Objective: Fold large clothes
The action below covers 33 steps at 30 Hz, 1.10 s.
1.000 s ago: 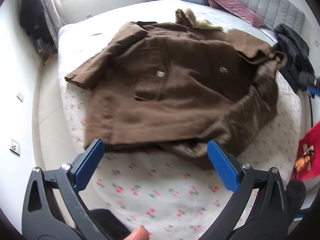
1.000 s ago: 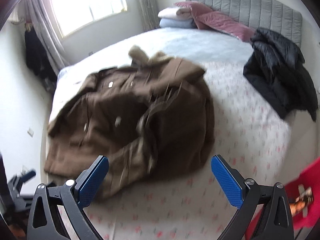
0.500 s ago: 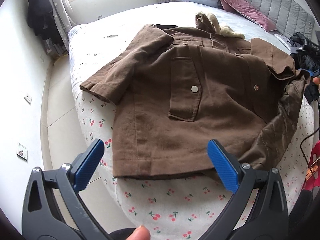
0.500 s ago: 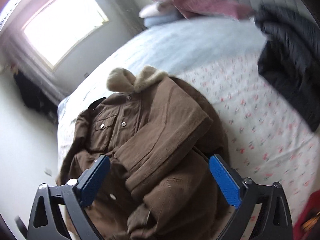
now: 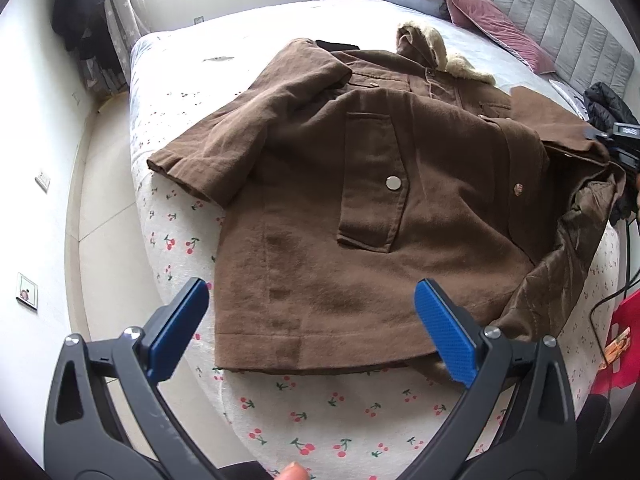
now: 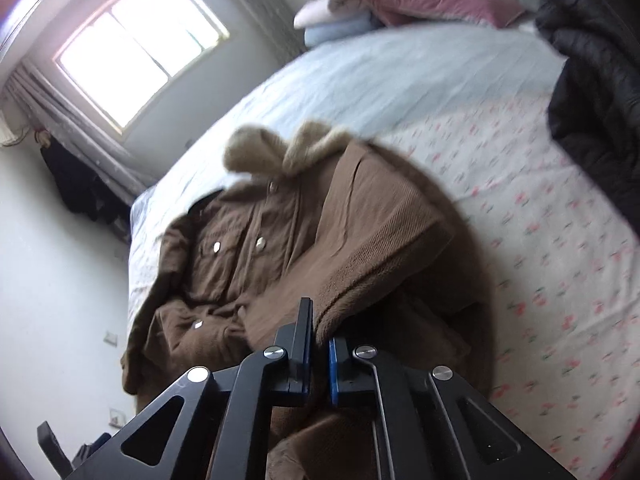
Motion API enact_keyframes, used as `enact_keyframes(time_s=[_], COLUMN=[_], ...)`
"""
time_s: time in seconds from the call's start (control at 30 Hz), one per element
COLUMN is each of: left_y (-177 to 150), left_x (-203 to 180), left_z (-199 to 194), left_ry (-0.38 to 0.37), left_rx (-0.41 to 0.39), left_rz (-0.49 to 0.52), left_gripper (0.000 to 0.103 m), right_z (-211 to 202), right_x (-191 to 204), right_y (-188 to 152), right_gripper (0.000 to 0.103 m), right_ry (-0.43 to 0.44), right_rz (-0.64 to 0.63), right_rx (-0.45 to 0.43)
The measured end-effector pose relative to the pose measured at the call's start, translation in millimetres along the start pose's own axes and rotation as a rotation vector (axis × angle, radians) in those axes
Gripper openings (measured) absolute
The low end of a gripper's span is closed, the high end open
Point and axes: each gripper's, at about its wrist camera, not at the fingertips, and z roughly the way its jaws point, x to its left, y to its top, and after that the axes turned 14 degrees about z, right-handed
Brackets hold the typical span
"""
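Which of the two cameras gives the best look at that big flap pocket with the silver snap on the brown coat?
The left wrist view: the flap pocket lies flat and sharp in mid-frame on the brown coat, silver snap clear. The right wrist view looks across the crumpled coat from its other side; I cannot pick that pocket out there.

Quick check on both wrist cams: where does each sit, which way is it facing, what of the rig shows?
Left wrist: on the left tool, jaws open, aimed down over the bed's foot at the brown coat's hem; a fingertip shows.
Right wrist: on the right tool, just closed on the coat's sleeve cuff, facing the window.
Shared: coat, fur collar, bed, black jacket.
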Motion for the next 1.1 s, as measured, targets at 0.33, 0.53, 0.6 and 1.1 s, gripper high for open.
enact_keyframes(time_s=[0.33,0.53,0.6,1.1], left_y=[-5,-9,-12,-33], left_x=[19,34,43,87], left_z=[2,4,6,21], left_ry=[0.021,0.064,0.076,-0.187], left_rx=[0.014,0.025,0.030,0.034], left_rz=[0.000,0.007,0.004,-0.098], left_gripper=[0.103,0.103,0.103,0.102], right_z=[-79,-98,-97,-135], right_x=[-87,-138,-150,-128], right_y=[44,53,51,-14], right_gripper=[0.005,0.005,0.005,0.081], right_ry=[-0.210,-0.470,-0.539,-0.327], right_rz=[0.079,0.076,0.082,0.019], right_rx=[-0.195,-0.265,-0.270,-0.199])
